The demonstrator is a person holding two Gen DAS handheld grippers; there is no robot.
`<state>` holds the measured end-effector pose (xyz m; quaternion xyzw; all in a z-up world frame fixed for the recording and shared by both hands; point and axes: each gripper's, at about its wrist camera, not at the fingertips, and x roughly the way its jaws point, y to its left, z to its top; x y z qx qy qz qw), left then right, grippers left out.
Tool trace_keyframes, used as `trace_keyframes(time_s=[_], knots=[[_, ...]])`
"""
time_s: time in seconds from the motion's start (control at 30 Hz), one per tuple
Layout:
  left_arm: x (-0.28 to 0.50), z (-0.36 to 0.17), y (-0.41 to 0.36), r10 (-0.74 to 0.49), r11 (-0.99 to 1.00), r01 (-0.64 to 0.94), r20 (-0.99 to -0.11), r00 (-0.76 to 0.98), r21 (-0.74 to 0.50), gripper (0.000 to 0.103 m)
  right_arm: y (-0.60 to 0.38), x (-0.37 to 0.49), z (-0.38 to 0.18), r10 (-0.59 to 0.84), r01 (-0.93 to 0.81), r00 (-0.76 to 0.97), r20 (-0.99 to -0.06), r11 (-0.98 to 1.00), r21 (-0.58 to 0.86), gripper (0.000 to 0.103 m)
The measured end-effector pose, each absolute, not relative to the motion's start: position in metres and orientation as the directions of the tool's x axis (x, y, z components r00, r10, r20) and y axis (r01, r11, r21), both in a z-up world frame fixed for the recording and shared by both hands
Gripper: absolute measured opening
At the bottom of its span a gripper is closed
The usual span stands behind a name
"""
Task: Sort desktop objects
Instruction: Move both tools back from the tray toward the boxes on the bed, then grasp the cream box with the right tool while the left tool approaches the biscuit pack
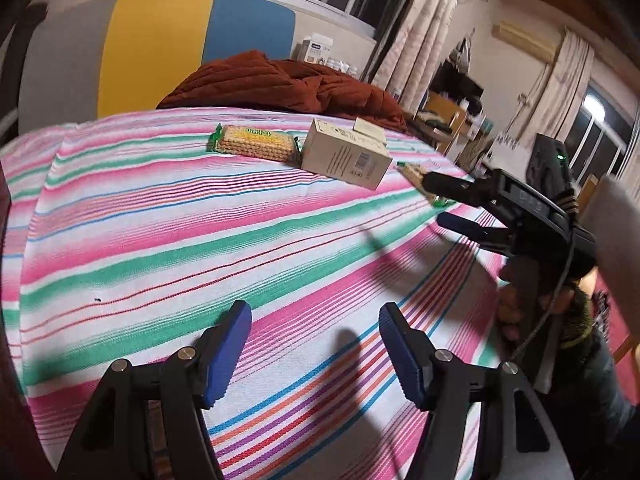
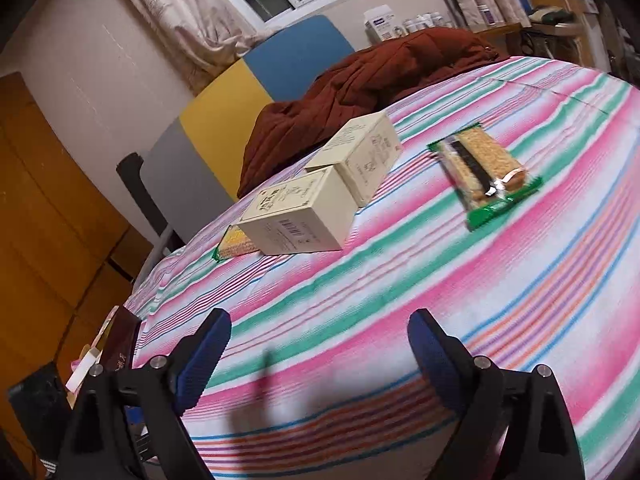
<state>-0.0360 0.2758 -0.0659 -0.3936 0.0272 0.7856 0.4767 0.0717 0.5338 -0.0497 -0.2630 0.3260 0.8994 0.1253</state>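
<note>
**Both tools open and empty, short of the snacks and boxes**

Left wrist view: the left tool (image 1: 315, 354) hangs over the striped bedsheet (image 1: 168, 240) with its blue pads (image 1: 228, 356) apart and nothing between them, touching nothing. Well ahead lie a cracker packet (image 1: 253, 143) and, just beside it, a cream box (image 1: 346, 155), with a smaller box (image 1: 370, 129) behind that. The right tool (image 1: 440, 202) reaches in from the right, held by a hand (image 1: 516, 304), its upper finger crossing in front of a second green-edged packet (image 1: 420, 178). The risk here, as I judge it: the sheet is soft and loose, so a low approach could snag the cloth or shove the light box into the packet beside it.

Right wrist view: the right tool (image 2: 319, 354) has its jaws spread wide, empty, above the sheet and clear of everything. The wrapped cracker bar (image 2: 486, 172) lies ahead to the right, well apart from the two cream boxes (image 2: 324, 196), which touch end to end; a yellow packet (image 2: 234, 246) pokes out from behind the nearer box. Grabbing that box carelessly could drag the half-hidden packet along, and the bar's slick wrapper may slip under a shallow pinch
</note>
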Motion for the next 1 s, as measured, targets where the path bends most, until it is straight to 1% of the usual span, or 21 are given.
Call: trace_keyframes(time_s=[0.1, 0.23, 0.3, 0.47, 0.63, 0.77, 0.87, 1.0], knots=[[-0.041, -0.067, 0.271, 0.756, -0.529, -0.754, -0.620, -0.210, -0.389, 0.067, 0.532, 0.051, -0.034, 0.046, -0.356, -0.835, -0.549, -0.806, 0.473, 0.091], [-0.044, -0.068, 0.269, 0.771, -0.519, -0.746, -0.606, -0.197, -0.417, 0.067, 0.528, 0.010, -0.002, 0.031, -0.269, -0.843, -0.536, -0.888, 0.372, 0.091], [-0.045, -0.068, 0.269, 0.778, -0.514, -0.742, -0.599, -0.192, -0.430, 0.067, 0.527, -0.017, 0.011, 0.024, -0.237, -0.835, -0.550, -0.917, 0.320, 0.091], [-0.047, -0.069, 0.267, 0.792, -0.503, -0.736, -0.584, -0.181, -0.453, 0.067, 0.524, -0.088, 0.020, -0.018, -0.156, -0.760, -0.650, -0.965, 0.209, 0.091], [-0.049, -0.069, 0.265, 0.802, -0.494, -0.732, -0.572, -0.173, -0.470, 0.067, 0.529, -0.133, 0.000, -0.020, -0.150, -0.659, -0.752, -0.976, 0.157, 0.091], [-0.050, -0.070, 0.263, 0.810, -0.486, -0.728, -0.562, -0.167, -0.484, 0.067, 0.530, -0.142, -0.017, -0.054, -0.132, -0.587, -0.807, -0.978, 0.162, 0.092], [-0.051, -0.070, 0.263, 0.816, -0.481, -0.725, -0.555, -0.164, -0.493, 0.067, 0.525, -0.133, -0.022, -0.121, -0.099, -0.568, -0.814, -0.972, 0.214, 0.092], [-0.053, -0.070, 0.261, 0.824, -0.476, -0.720, -0.543, -0.163, -0.506, 0.067, 0.506, -0.101, -0.023, -0.176, -0.052, -0.556, -0.812, -0.968, 0.245, 0.092]])
